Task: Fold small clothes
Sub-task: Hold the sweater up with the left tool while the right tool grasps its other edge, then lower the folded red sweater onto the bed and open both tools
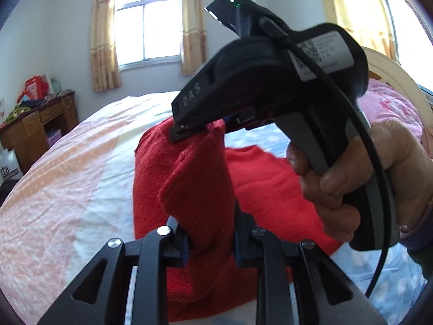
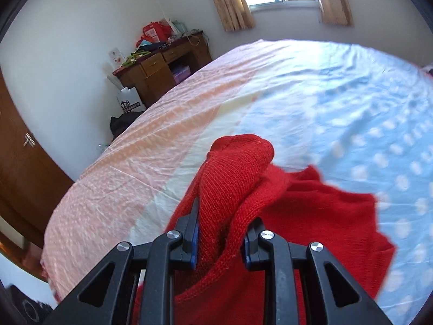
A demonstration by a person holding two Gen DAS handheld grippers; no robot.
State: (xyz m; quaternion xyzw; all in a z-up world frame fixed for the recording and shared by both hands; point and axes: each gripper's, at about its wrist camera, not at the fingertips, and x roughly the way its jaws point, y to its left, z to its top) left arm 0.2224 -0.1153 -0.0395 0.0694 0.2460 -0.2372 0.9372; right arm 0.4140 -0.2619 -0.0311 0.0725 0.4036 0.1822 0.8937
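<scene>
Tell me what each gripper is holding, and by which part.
Both hold the red knit garment: left gripper on a raised fold, right gripper on a bunched edge.

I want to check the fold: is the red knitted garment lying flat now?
No. Both grippers pinch the red knitted garment and lift bunched folds off the bed sheet.

Red knit garment (image 1: 189, 178), ribbed texture, small. Partly lifted off the bed (image 1: 67, 176): one bunched fold rises steeply from the sheet, pinched at its upper end and again at its lower end. The remainder (image 1: 270, 187) lies spread flat on the bed, over the blue dotted part of the sheet, near where it meets the pink part. From the right wrist view, a rounded hump of fabric (image 2: 238, 168) stands up; the loose edge (image 2: 351, 211) trails onto the bed.
</scene>
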